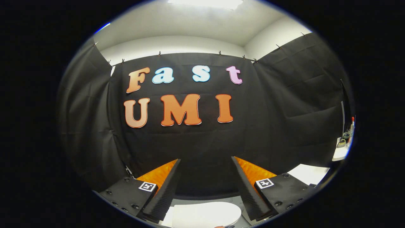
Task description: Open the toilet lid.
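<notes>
My gripper (205,164) is open, its two fingers spread wide with nothing between them, held up and pointing at the black cloth wall. Below and between the finger bases lies a white, rounded toilet lid (205,214), lying flat as far as I can see, on a pale grey surface. The fingertips are well above and beyond the lid and touch nothing. Only the far part of the lid shows.
Black cloth walls close the booth ahead and on both sides. A white surface (308,173) sits low on the right. Farther right, a small white shelf (340,153) carries a bottle with a red cap (352,129) and other small items.
</notes>
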Motion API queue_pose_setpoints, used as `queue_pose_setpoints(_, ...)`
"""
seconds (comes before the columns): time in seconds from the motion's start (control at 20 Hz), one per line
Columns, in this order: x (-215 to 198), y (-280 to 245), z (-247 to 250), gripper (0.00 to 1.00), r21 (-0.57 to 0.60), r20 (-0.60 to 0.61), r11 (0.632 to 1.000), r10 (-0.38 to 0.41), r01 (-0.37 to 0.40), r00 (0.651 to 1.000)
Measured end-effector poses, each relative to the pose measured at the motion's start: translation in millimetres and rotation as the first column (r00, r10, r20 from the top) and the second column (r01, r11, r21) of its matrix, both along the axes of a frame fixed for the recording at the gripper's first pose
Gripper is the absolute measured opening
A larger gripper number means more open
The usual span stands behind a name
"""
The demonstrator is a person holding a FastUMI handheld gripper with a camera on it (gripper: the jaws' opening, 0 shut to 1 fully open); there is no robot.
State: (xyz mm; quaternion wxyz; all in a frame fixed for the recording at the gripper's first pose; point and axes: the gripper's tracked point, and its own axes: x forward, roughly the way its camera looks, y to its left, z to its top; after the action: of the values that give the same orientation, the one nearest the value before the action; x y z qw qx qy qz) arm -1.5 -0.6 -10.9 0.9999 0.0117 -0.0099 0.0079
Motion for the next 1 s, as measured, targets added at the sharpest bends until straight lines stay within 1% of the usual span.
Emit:
queue_pose_setpoints(0.15, 0, -11, -3, 0.98, 0.000, -0.009, 1.000, -0.010, 0.010, 1.000)
queue_pose_setpoints(0.35, 1, -20, -11, 0.98, 0.019, -0.023, 1.000, 0.006, -0.006, 1.000)
queue_pose_setpoints(0.5, 1, -27, -36, 0.98, 0.061, -0.043, 0.998, 0.020, -0.017, 0.999)
queue_pose_setpoints(0.65, 4, -44, -78, 0.98, 0.091, -0.086, 0.996, -0.003, 0.010, 0.996)
queue_pose_setpoints(0.8, 0, -55, -136, 0.98, 0.146, -0.163, 0.989, -0.007, 0.031, 0.987)
queue_pose_setpoints(0.95, -7, -72, -194, 0.98, 0.209, -0.238, 0.975, -0.021, 0.073, 0.971)
queue_pose_setpoints(1.0, -8, -79, -210, 0.98, 0.230, -0.255, 0.968, -0.038, 0.099, 0.966)
